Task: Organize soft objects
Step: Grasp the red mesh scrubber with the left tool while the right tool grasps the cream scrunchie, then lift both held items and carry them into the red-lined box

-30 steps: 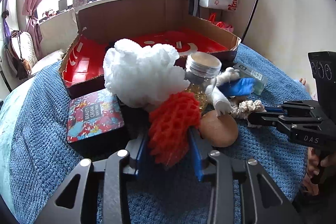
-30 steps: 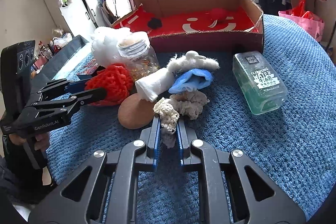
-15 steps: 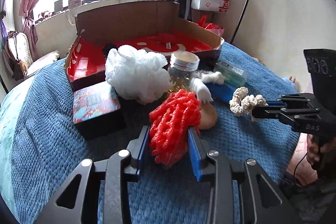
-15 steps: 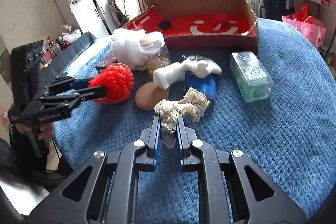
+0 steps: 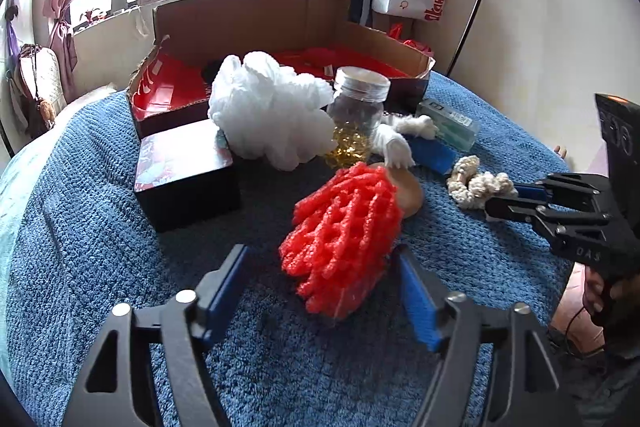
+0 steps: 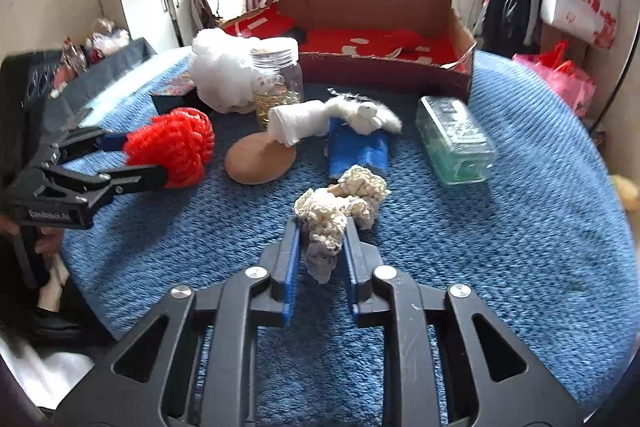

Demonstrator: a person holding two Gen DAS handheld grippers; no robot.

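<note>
Left wrist view: the left gripper is opening, its blue pads spread clear of the red mesh sponge, which lies between them on the blue blanket, likely just set down. The sponge's long axis runs away from the camera, toward the glass jar. To the jar's right, the right gripper is starting to open; the cream rope toy is between its pads, stretched toward the jar.
</note>
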